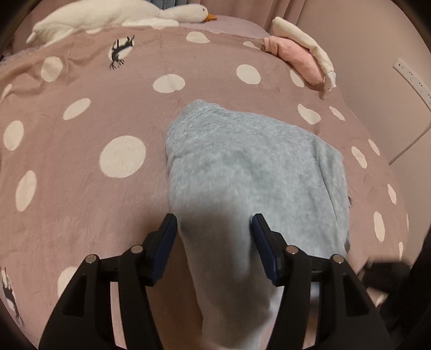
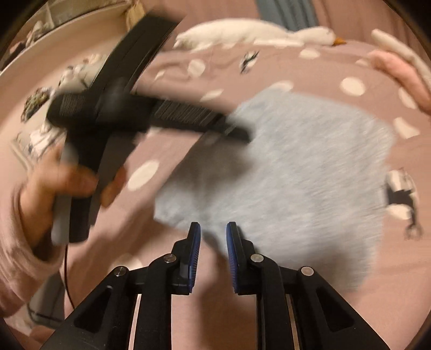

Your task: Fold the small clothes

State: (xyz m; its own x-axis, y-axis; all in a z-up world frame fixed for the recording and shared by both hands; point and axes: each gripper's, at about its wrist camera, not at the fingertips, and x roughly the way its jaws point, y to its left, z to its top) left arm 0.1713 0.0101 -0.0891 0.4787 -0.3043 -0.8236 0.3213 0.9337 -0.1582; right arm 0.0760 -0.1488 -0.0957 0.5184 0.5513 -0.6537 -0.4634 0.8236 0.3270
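A fluffy light grey-blue garment lies folded on the pink polka-dot blanket. My left gripper is open, its jaws wide apart on either side of the garment's near end, which passes between them. In the right wrist view the same garment lies ahead, blurred by motion. My right gripper is open with a narrow gap, its tips at the garment's near edge and nothing held. The left gripper's body, held in a hand, shows over the garment's left side.
A folded pink garment and a cream one are stacked at the blanket's far right. A white plush goose lies along the far edge. A power strip is on the wall at right.
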